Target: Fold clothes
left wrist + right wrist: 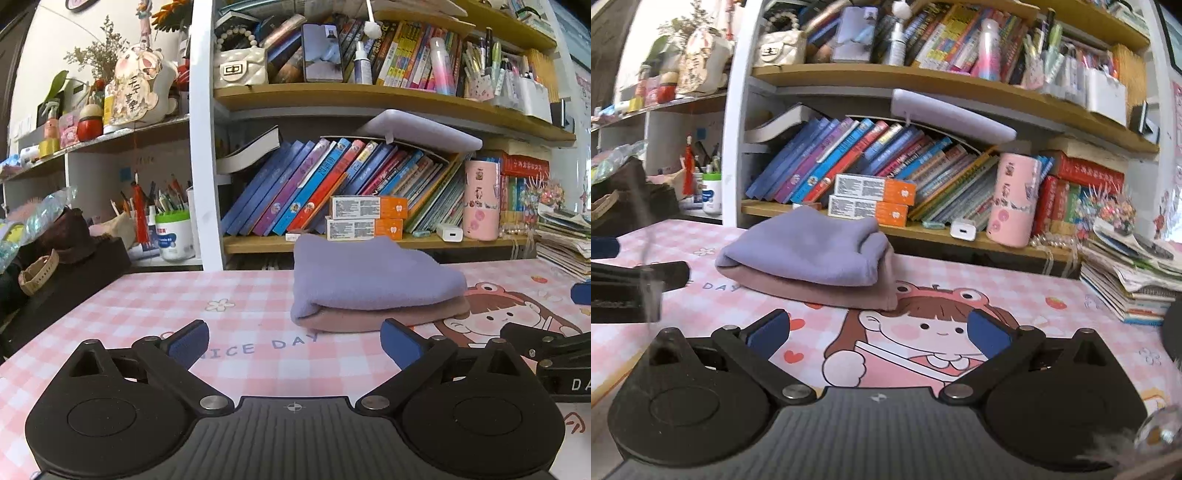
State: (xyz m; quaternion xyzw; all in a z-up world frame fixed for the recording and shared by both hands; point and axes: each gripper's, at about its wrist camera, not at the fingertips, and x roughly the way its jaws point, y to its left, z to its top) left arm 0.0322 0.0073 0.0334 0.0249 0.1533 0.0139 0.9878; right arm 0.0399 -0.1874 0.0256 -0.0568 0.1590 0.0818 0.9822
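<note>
A folded lavender cloth [369, 277] lies on top of a folded dusty-pink cloth [388, 317] on the pink checked desk mat [240, 321], close to the bookshelf. In the right wrist view the same lavender cloth [809, 247] and pink cloth [827, 291] sit ahead and to the left. My left gripper [295, 345] stands open just short of the stack, nothing between its blue pads. My right gripper [879, 330] is open too, over the cartoon girl print, with nothing in it. Each gripper shows at the edge of the other's view.
A crowded bookshelf [369, 243] with leaning books, two orange boxes [365, 218] and a pink tumbler [480, 199] runs behind the mat. A pile of booklets [1137, 280] sits at the right. Dark bags and clutter [55, 266] border the left.
</note>
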